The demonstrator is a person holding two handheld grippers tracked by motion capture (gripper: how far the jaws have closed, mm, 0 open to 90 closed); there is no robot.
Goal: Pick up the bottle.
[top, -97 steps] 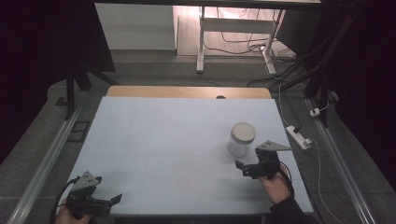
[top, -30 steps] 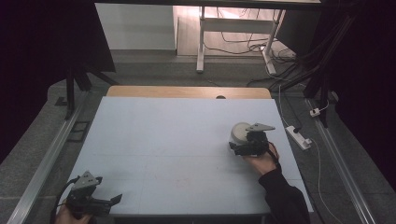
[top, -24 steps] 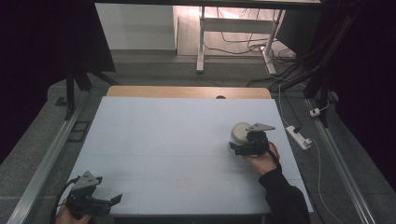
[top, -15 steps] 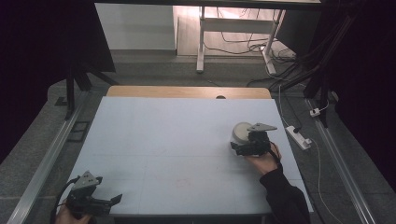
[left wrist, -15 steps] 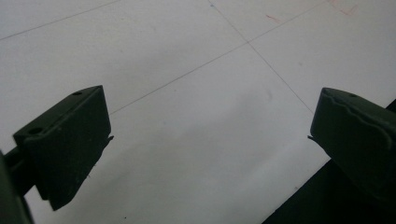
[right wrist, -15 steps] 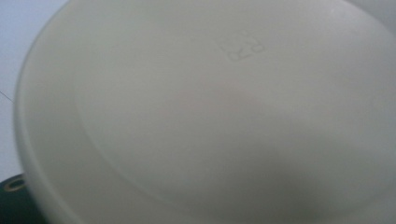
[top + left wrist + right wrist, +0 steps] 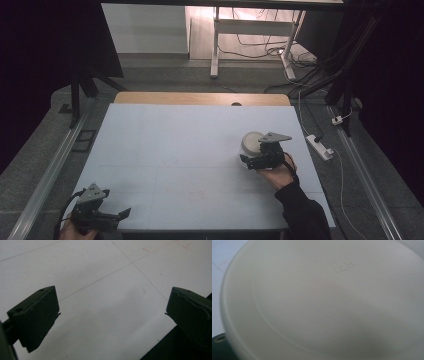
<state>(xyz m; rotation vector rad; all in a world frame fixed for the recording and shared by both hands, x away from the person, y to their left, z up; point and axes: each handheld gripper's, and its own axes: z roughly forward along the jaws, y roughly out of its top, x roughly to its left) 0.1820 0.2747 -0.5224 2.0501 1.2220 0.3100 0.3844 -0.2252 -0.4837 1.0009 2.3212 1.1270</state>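
Note:
A round white container (image 7: 251,141) with a flat lid stands on the right half of the white table (image 7: 190,150). My right gripper (image 7: 248,159) sits against its near side, held by a hand in a dark sleeve. In the right gripper view the lid (image 7: 329,302) is very close, with a corner of one black jaw at the bottom left touching its rim; the other jaw is hidden. My left gripper (image 7: 123,214) rests at the table's near left corner. It is open, and bare table shows between its fingers (image 7: 112,315).
A wooden strip (image 7: 200,98) runs along the table's far edge. A white power strip (image 7: 318,145) lies on the floor to the right. Metal rails (image 7: 50,170) flank both sides. The table's near edge lies just under the left gripper.
Since 3.2 s ago my right gripper has travelled forward from the near right edge up to the white container. Over the last second it has hardly shifted. The left gripper has stayed put.

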